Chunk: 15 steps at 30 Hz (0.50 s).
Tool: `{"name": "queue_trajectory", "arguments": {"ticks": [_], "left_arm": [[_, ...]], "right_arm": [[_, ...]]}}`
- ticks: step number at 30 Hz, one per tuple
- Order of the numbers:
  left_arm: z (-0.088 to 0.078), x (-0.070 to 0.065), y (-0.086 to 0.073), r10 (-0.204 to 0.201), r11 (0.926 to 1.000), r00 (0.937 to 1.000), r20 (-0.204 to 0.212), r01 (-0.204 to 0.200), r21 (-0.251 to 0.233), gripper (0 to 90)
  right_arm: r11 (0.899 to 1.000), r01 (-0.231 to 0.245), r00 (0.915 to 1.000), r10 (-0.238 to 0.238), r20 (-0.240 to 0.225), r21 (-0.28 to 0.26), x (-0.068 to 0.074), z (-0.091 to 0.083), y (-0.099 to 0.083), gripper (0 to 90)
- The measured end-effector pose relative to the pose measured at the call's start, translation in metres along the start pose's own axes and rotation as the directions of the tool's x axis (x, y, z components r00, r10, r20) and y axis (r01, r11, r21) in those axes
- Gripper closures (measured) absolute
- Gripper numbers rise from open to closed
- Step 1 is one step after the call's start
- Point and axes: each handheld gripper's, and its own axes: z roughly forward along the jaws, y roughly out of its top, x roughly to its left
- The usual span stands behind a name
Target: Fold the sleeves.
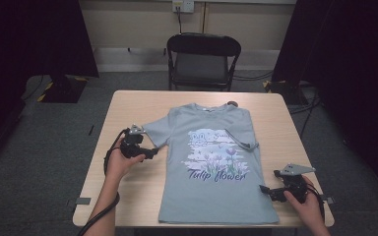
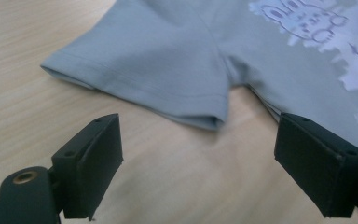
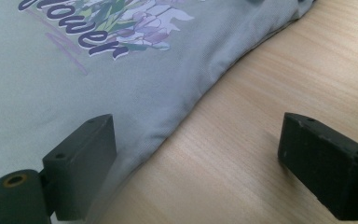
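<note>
A grey carpeted room with a black folding chair (image 1: 203,60) behind a wooden table (image 1: 128,105); a grey T-shirt (image 1: 211,172) lies flat, print up, in the table's middle, its right sleeve folded in over the chest; the left gripper (image 1: 153,152) sits just beside the spread left sleeve (image 2: 140,70), fingers apart and empty; the right gripper (image 1: 265,191) rests at the shirt's lower right edge, fingers apart, one over the cloth, one over bare wood.
</note>
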Motion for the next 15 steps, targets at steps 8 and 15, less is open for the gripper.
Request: {"name": "queue_trajectory", "arguments": {"ticks": [8, 15], "left_arm": [[0.018, 0.010, 0.013, -0.027, 0.9996, 0.9987, -0.043, 0.027, -0.009, 14.8], [0.030, 0.020, 0.019, -0.026, 0.9995, 0.9962, -0.083, 0.027, 0.014, 14.9]], "right_arm": [[1.000, 0.003, 1.0000, -0.003, -0.001, -0.002, 0.000, 0.000, 0.000, 10.7], [1.000, 0.005, 1.0000, -0.005, -0.007, 0.000, 0.000, 0.000, 0.000, 10.7]]}}
